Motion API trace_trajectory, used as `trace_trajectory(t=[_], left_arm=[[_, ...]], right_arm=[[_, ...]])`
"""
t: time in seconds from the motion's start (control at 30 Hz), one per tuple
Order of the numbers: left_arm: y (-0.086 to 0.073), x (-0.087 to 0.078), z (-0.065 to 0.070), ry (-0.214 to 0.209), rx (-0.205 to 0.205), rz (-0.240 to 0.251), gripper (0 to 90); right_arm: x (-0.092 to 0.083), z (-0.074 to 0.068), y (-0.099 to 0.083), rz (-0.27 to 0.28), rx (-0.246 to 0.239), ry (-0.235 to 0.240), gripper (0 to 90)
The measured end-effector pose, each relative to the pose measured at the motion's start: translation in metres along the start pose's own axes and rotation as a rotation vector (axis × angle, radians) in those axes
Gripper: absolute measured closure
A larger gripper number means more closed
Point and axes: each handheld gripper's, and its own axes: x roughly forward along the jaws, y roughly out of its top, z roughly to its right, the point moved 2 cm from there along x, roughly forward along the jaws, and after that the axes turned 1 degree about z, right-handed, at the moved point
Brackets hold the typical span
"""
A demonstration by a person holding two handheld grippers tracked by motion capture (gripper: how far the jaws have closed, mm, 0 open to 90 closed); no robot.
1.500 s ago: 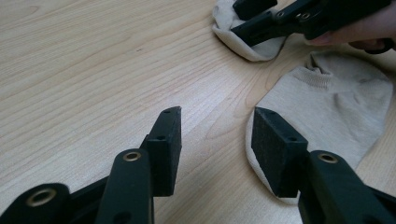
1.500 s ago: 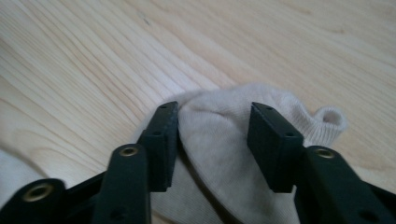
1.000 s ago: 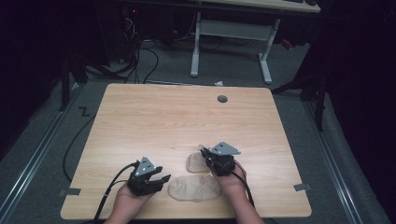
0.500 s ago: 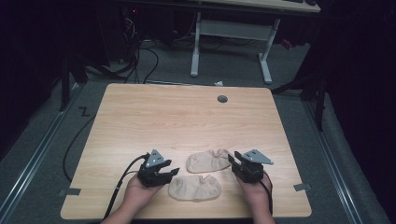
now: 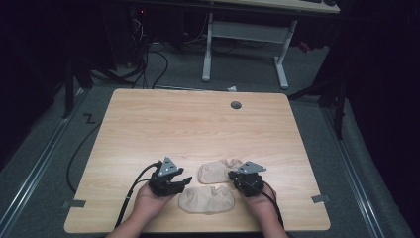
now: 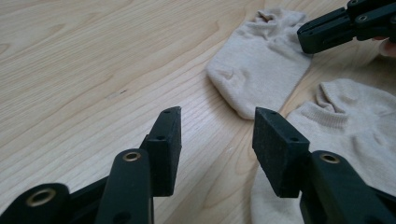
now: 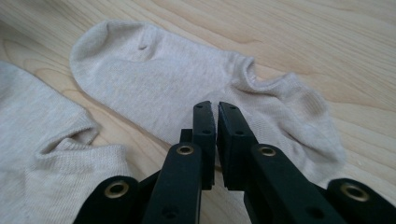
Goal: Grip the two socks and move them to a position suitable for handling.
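Two beige ankle socks lie flat near the table's front edge. The far sock sits just behind the near sock. My left gripper is open over bare wood, just left of both socks, with nothing between its jaws. At the far sock's cuff end, my right gripper has just been closing; its jaws stand almost together, and I see no cloth between them. Its tips hover by the far sock's opening.
The wooden table has a round grommet hole at the back. Cables trail from both grippers over the front edge. A white desk frame stands on the floor beyond the table.
The right gripper left the far sock, swung out to the right, then came back in to the sock's right end. The left gripper slid a little right toward the socks.
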Motion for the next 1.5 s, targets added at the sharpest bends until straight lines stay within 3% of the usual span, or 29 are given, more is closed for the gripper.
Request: trace_trajectory(t=[0.07,0.27,0.6,0.73,0.77,1.1,1.5], left_arm=[[-0.003,-0.004,-0.003,0.008,-0.006,0.0,52.6],[-0.009,-0.015,-0.008,0.028,-0.026,0.011,52.2],[-0.032,-0.043,-0.024,0.1,-0.077,0.007,51.4],[-0.038,-0.05,-0.029,0.115,-0.096,0.005,51.4],[-0.04,-0.054,-0.03,0.125,-0.098,0.009,51.4],[-0.038,-0.054,-0.029,0.141,-0.082,0.019,50.7],[-0.022,-0.032,-0.022,0.092,-0.052,0.025,50.1]], right_arm=[[0.007,-0.001,0.001,-0.034,-0.003,0.0,86.4],[0.013,-0.005,0.006,-0.035,0.0,0.025,86.9],[0.033,-0.029,0.027,-0.057,-0.073,0.084,86.6],[0.034,-0.035,0.033,-0.045,-0.092,0.099,85.6],[0.031,-0.035,0.038,-0.016,-0.088,0.11,85.2],[0.017,-0.021,0.038,0.033,-0.052,0.086,82.0],[-0.004,0.001,0.019,0.052,0.026,0.04,76.9]])
